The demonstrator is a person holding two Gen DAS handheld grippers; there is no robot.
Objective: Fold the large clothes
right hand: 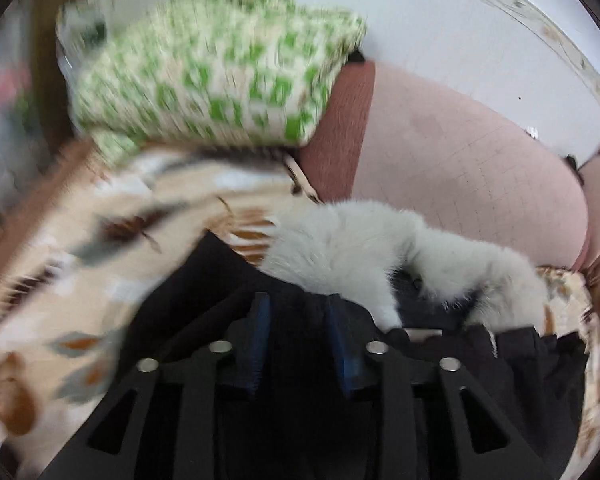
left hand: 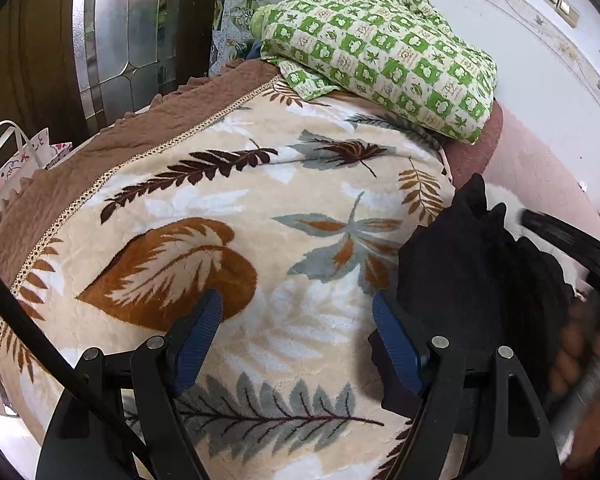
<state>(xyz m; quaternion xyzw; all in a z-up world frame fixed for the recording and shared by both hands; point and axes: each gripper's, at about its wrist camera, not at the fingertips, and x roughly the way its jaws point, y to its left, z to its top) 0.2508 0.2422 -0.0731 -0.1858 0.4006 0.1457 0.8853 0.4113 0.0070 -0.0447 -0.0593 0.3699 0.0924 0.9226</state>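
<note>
Left gripper (left hand: 298, 320) hangs over the leaf blanket (left hand: 228, 216), fingers spread wide, nothing between the blue pads (left hand: 202, 328); only blanket shows in the gap. Its right finger sits just beside the edge of the black garment (left hand: 452, 280), which lies bunched at the blanket's right side. Right gripper (right hand: 298, 328) is low over the same garment (right hand: 228, 292), pads (right hand: 260, 332) partly apart with dark cloth lying between and under them; whether the cloth is pinched cannot be told, as the view is blurred and the black fabric merges with the black fingers. A white fur trim (right hand: 364, 248) runs along the garment's far edge, curling toward the right, just past the right gripper's tips. From the left wrist view a hand (left hand: 580, 344) shows at the right border, blurred, on a grey handle. A green checked quilt (left hand: 380, 44) sits folded at the blanket's far end, overlapping it; the same quilt (right hand: 216, 72) appears smeared in the right view. Brown ruffled border (left hand: 112, 148) edges the blanket on the left. Pink headboard (right hand: 460, 168) rises behind the garment. A paper bag (left hand: 16, 164) with white handles stands off the left edge, a glass door (left hand: 128, 36) beyond it.
</note>
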